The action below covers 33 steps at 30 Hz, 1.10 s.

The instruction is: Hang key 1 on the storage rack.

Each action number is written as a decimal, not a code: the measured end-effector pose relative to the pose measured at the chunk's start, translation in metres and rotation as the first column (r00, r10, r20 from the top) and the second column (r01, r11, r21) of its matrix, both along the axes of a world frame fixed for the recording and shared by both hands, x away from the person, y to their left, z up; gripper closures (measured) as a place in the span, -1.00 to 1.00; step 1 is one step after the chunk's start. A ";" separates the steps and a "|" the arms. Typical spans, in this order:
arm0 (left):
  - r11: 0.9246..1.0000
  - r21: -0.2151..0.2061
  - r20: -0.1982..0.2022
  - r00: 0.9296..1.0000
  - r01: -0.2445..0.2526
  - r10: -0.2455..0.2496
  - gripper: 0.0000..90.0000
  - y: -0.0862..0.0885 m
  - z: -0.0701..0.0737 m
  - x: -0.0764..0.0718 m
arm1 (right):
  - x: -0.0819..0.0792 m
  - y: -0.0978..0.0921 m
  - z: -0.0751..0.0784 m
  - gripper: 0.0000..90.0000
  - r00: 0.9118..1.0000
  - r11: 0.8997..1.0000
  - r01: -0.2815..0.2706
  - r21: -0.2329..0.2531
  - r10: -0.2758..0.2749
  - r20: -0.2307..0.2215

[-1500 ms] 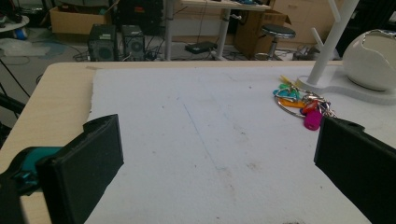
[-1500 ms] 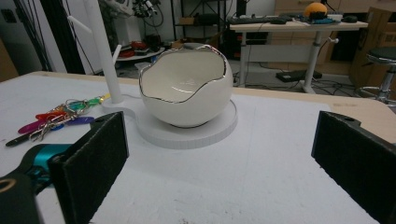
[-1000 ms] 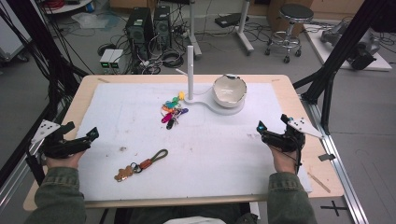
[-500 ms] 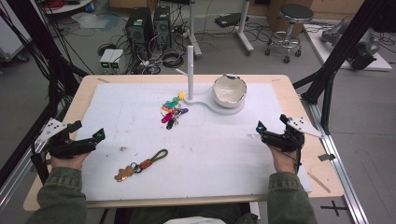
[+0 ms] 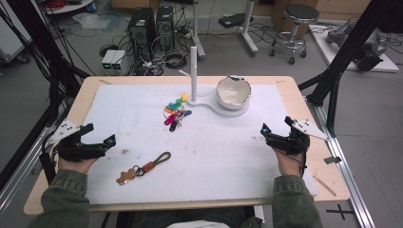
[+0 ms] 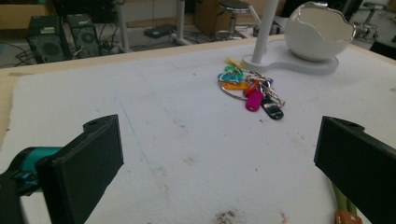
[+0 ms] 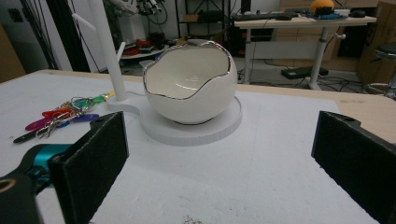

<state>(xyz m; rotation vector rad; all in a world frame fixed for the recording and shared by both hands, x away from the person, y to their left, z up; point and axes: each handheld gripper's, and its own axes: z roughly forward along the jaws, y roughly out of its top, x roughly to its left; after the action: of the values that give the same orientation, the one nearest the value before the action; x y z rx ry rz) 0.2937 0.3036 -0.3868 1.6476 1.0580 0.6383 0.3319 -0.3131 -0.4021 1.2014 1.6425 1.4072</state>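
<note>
The left gripper [image 5: 95, 145] is held wide open above the left edge of the white mat [image 5: 142, 114], and nothing is gripped between its 2 jaws. Nearest to it lies the keychain [image 5: 142, 168], a thin olive cord with a brown leather piece, a metal ring and a small golden-brown bear-shaped charm; it is placed flat on the mat, near the front edge, just to the right of this gripper. The left hand [image 5: 73, 164] is kept low, with the jaws pointed to the right and slightly forward.

The right gripper [image 5: 278, 137] is also spread wide, with nothing between its jaws, near the right edge of the mat, jaws pointed to the left. It is well apart from the keychain.

In the left gripper view, only the cord end of the keychain [image 6: 343, 210] is seen beside the right jaw, while the bunch of coloured keys [image 6: 250, 91] is shown clearly (farther off). In the right gripper view, the egg-shaped white bowl [image 7: 189, 86] with its jagged silver rim is seen on a white stand [image 7: 196, 128].
</note>
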 end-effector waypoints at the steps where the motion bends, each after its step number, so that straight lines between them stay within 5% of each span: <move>1: 1.000 0.008 -0.004 1.000 0.006 -0.006 -0.96 -0.002 0.000 0.000 | 0.000 0.000 0.000 -0.94 1.000 1.000 -0.001 0.002 0.001 0.000; 15: 0.995 0.047 -0.059 0.995 0.089 -0.086 -0.96 -0.017 -0.001 0.001 | 0.000 0.000 0.000 -0.94 1.000 1.000 -0.005 0.006 0.005 -0.006; 33: 0.972 0.110 -0.157 0.969 0.208 -0.190 -0.96 -0.038 -0.004 0.001 | 0.000 0.000 0.000 -0.94 1.000 1.000 -0.012 -0.001 0.012 -0.002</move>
<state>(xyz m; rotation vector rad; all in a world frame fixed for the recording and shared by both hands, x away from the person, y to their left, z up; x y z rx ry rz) 0.2942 0.2657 -0.3908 1.9067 0.9547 0.4649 0.3324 -0.3128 -0.4023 1.1948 1.6538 1.4125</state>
